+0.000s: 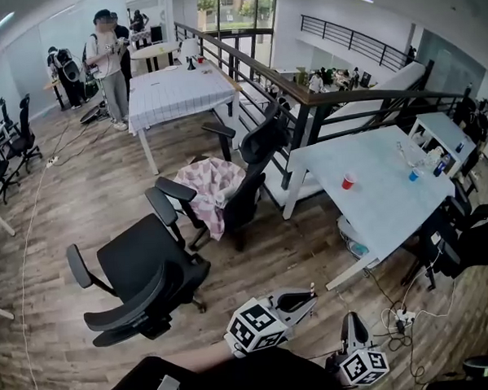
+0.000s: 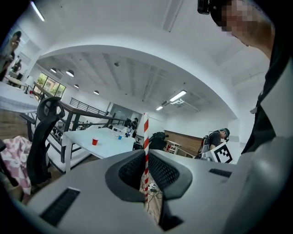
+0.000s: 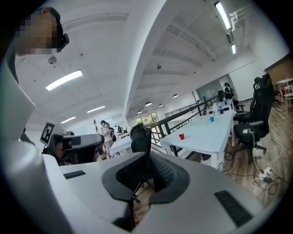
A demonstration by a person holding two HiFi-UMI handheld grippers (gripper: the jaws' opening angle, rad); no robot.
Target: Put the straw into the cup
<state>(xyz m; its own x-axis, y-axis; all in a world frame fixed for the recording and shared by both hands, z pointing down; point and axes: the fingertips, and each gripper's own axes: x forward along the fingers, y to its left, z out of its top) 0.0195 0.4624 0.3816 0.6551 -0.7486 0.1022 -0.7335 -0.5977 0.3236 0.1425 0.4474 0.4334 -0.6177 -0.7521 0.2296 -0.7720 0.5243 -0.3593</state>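
A red-and-white striped straw (image 2: 146, 146) stands upright, pinched between the pads of my left gripper (image 2: 146, 176), which is shut on it. The red cup (image 1: 348, 180) stands on the long white table (image 1: 375, 208) far ahead to the right; it shows small in the left gripper view (image 2: 94, 141) and in the right gripper view (image 3: 181, 136). Both grippers hang low by my body, the left gripper (image 1: 302, 297) and the right gripper (image 1: 351, 323), well away from the table. My right gripper (image 3: 147, 176) is shut with nothing in it.
A blue cup (image 1: 413, 175) and bottles stand at the table's far end. Black office chairs (image 1: 150, 276) and one with a pink cloth (image 1: 215, 187) stand left of the table. A railing (image 1: 304, 97) runs behind it. Cables and a power strip (image 1: 405, 314) lie on the floor. People (image 1: 106, 63) stand far back.
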